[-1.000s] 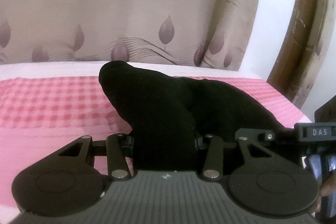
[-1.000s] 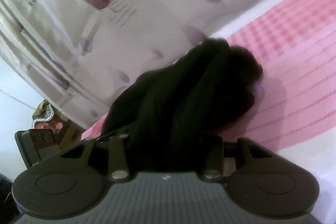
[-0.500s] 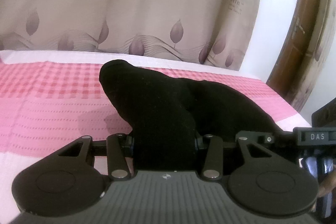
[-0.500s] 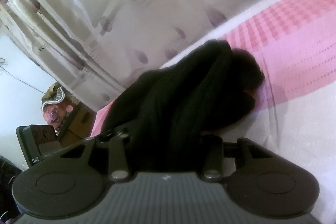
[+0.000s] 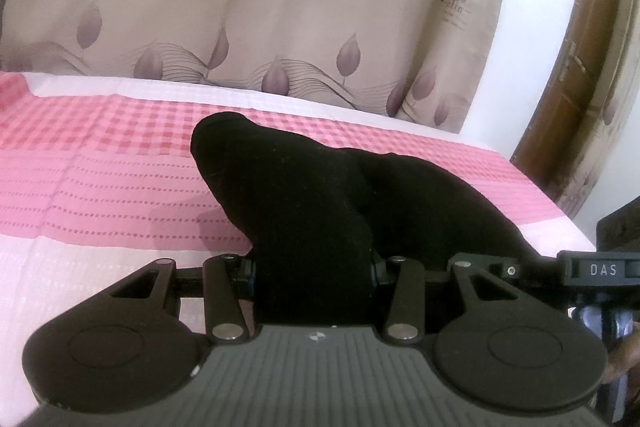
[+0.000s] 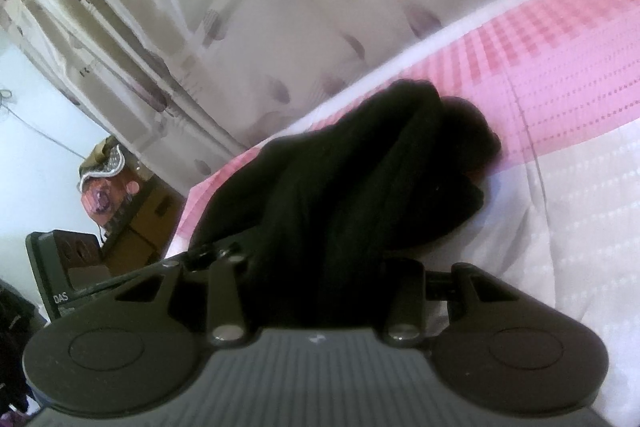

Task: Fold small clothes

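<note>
Both grippers are clamped on one black garment [image 5: 320,195], each w/ a thick bunch of cloth filling the gap btwn its fingers. In the left wrist view the left gripper [image 5: 314,267] grips the near end; the cloth rises ahead of it into a rounded hump and trails off right toward the right gripper's body [image 5: 600,271]. In the right wrist view the right gripper [image 6: 320,267] holds its own bunch, twisted into rope-like folds, far end drooping to the bed [image 6: 580,227]. The garment sits above the pink-checked bedspread [image 5: 100,163], shadow under it, so it looks mostly lifted, not laid flat. Curtain [image 5: 240,27] behind the bed.

Risks, judged from here:
- Grips are on wads, not edges or corners. Laying it down like this prob. leaves a lump, no clean fold line.
- Twist btwn the two grippers could stay locked in if both lower w/o untwisting, giving a skewed fold.
- Loose far end may drag on the bedspread and tuck under itself.
- Black on black: layers hard to tell apart, so a layer could slip out unnoticed.
- Can't tell what garment type it is.
</note>
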A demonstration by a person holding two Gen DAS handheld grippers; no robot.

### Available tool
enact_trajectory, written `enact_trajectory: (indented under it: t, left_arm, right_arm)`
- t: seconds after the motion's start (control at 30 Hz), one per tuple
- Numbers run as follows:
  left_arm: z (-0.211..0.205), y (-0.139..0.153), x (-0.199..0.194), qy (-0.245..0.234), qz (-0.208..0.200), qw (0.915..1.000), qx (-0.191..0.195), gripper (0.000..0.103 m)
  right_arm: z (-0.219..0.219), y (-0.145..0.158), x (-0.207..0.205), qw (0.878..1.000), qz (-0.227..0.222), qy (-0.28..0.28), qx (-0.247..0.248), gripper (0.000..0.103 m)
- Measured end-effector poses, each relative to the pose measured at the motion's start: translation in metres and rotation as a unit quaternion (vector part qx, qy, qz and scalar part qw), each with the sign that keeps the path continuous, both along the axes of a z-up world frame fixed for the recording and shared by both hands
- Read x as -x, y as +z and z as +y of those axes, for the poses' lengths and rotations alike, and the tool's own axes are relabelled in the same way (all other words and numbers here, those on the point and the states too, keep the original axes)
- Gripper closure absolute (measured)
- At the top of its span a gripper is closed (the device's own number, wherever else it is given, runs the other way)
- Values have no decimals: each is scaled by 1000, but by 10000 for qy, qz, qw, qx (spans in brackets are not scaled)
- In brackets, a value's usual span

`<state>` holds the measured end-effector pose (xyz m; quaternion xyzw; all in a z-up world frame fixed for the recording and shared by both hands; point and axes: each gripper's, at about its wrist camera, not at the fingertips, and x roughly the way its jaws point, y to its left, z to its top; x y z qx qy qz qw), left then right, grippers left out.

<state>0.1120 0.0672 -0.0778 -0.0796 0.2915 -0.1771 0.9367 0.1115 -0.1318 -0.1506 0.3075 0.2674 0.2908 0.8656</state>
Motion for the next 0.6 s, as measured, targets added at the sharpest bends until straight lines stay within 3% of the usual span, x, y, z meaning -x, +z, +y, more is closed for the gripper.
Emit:
enact_trajectory:
  t: [0.6]
  left_arm:
    - [0, -22, 3, 172, 133, 9998, -31, 57]
  right_arm:
    - [3, -14, 3, 9995, -1, -23, 327, 61]
